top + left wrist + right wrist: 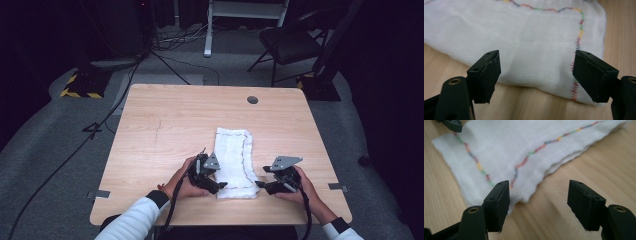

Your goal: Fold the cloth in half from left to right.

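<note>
A folded white woven cloth with a multicoloured zigzag stitched border (234, 162) lies flat on a light wood-grain table (165, 125), toward the near edge and a little right of centre, its long side running away from the person seated there. The person's hands come in from the bottom of the high view, the left arm in a white sleeve with a dark cuff (137, 215), each hand holding a black two-jaw gripper topped with a grey three-cornered plate. The left gripper (220, 185) sits at the cloth's near left corner, and the right gripper (260, 184) at its near right corner, so that the two face each other across the cloth's near end. In the left gripper view, the left gripper (536, 73) has its jaws spread wide with the cloth's near edge lying between them; neither pad presses on the fabric and nothing is gripped. In the right gripper view, the right gripper (539, 202) likewise stands wide open, the cloth's layered corner reaching in beside one jaw and bare table under the gap, with nothing held. The stitched border (536, 148) crosses the cloth's upper face in that view. Beyond the table, a black folding chair (290, 42) stands on grey carpet (50, 150) crossed by black cables (100, 125), and a small round grey grommet (252, 100) sits near the table's far edge.
</note>
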### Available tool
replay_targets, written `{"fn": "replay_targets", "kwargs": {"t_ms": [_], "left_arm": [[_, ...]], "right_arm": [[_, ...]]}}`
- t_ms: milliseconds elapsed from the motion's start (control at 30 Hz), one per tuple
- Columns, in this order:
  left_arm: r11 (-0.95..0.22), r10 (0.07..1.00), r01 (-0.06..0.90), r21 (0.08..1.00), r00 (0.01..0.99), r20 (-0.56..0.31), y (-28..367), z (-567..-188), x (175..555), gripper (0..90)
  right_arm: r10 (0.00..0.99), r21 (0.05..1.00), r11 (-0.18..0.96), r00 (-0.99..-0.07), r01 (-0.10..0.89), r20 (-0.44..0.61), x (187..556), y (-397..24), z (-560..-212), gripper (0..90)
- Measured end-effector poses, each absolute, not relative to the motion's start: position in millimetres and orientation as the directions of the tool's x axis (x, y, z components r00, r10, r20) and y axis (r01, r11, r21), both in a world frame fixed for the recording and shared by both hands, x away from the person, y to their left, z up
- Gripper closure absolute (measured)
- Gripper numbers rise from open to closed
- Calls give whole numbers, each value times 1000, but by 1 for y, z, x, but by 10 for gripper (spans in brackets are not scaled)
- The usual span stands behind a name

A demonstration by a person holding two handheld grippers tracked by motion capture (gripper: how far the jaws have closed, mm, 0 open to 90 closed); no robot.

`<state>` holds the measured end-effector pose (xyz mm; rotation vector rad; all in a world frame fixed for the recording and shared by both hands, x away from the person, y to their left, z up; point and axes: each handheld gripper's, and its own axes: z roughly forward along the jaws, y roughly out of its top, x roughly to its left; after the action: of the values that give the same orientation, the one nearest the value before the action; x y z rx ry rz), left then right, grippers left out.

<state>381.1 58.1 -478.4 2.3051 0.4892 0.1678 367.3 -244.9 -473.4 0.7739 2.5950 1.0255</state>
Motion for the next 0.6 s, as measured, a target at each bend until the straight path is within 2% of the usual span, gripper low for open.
{"fn": "replay_targets", "kwargs": {"t_ms": [100, 267, 600], "left_arm": [[-611, 431, 315, 727, 902, -29, 63, -473, 393, 223], [-602, 477, 311, 735, 879, 19, 68, -467, 412, 224], [-547, 618, 408, 731, 786, 23, 60, -465, 484, 229]], "right_arm": [[583, 718, 571, -812, 397, -15, 382, -247, -463, 387], [623, 726, 546, -782, 419, -18, 416, -244, -452, 389], [691, 715, 533, -720, 453, -59, 480, -224, -453, 407]]}}
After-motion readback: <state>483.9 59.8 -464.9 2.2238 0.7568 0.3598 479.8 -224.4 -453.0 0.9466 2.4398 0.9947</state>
